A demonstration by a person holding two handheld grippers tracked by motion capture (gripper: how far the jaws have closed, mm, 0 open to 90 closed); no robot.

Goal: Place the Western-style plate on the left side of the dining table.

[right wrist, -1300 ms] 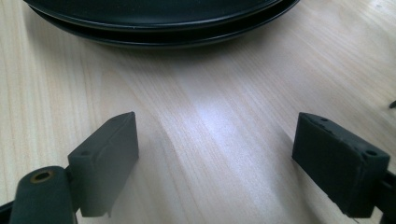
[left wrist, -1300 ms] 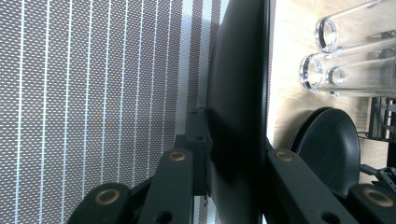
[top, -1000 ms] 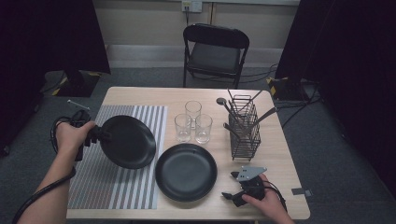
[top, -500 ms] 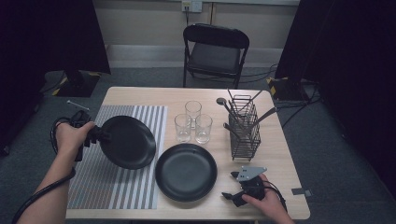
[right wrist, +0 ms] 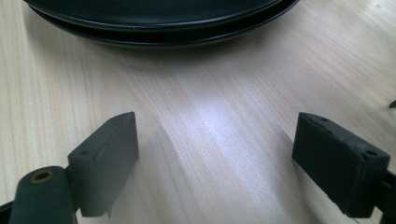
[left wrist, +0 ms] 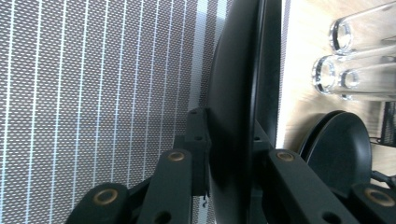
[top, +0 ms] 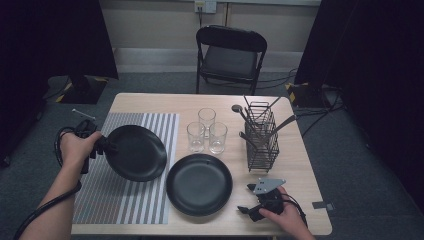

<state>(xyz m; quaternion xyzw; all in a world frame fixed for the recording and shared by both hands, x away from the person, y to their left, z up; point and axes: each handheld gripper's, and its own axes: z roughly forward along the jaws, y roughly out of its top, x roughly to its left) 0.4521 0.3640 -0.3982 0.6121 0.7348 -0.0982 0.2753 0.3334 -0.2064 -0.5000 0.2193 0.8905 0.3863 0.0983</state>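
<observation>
My left gripper (top: 107, 147) is shut on the rim of a black plate (top: 136, 152), which hangs tilted over the striped placemat (top: 125, 200). In the left gripper view the plate (left wrist: 233, 93) stands edge-on between the two pads (left wrist: 198, 140), which press on both of its faces. A stack of black plates (top: 199, 184) lies on the wooden table (top: 300, 165) to the right of the mat. At the front right my right gripper (top: 245, 198) rests on the table, open, pointing at that stack. The right gripper view has its jaws wide apart (right wrist: 215, 144) over bare wood, the stack (right wrist: 159, 18) just beyond.
Three clear glasses (top: 206, 132) stand behind the plate stack. A black wire rack (top: 261, 135) with several utensils is at the right rear. A black folding chair (top: 227, 55) stands beyond the table's far edge. The table's front edge is close to my right hand.
</observation>
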